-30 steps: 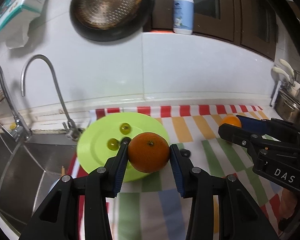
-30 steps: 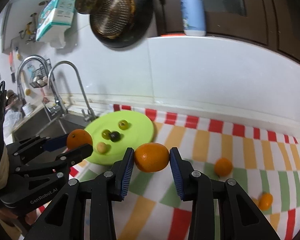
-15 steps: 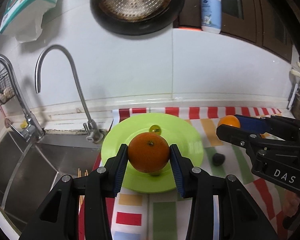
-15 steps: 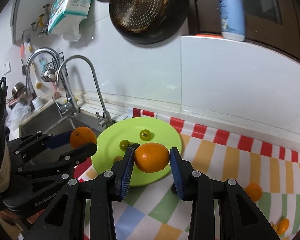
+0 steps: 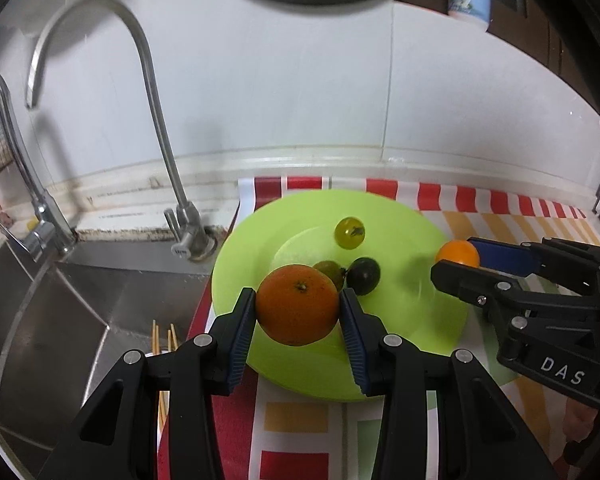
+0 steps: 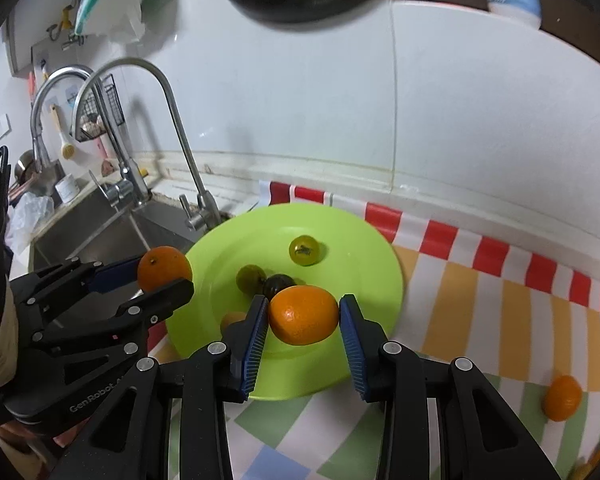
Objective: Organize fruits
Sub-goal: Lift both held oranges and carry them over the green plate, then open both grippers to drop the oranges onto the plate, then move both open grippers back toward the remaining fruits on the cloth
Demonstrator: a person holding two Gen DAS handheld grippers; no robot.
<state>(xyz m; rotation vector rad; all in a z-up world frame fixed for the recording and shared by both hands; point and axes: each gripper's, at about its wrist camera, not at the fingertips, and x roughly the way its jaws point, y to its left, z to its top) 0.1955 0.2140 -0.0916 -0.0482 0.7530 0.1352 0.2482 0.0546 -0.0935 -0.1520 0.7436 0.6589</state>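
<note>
Both tongs loaded and poised above the green plate (image 5: 400, 360), which sits on the striped cloth (image 6: 500, 300) at the desk edge next to the sink (image 5: 60, 320). Left tongs (image 5: 298, 316) clamped on a large orange (image 5: 298, 304), blue pads pressing its sides, fruit hanging over the plate's near-left portion. Right tongs (image 6: 304, 320) clamped likewise on a smaller orange (image 6: 303, 314), over the plate's near-right area; from the left camera the same fruit shows over the right rim. Held side-on across the widest part, probably so the round fruit cannot roll out of the pads. Already on the plate: a yellow-green grape (image 5: 349, 233) toward the back, an olive-green fruit (image 6: 250, 278) and a dark round fruit (image 5: 363, 275) touching near the centre, plus a pale orange bit (image 6: 232, 320) half hidden behind the right tongs. One loose orange (image 6: 562, 398) lies on the cloth well to the right, not yet collected. Judgement: both fruits await release; setting them down low, clear of the grapes, should stop rolling toward the sink.
</note>
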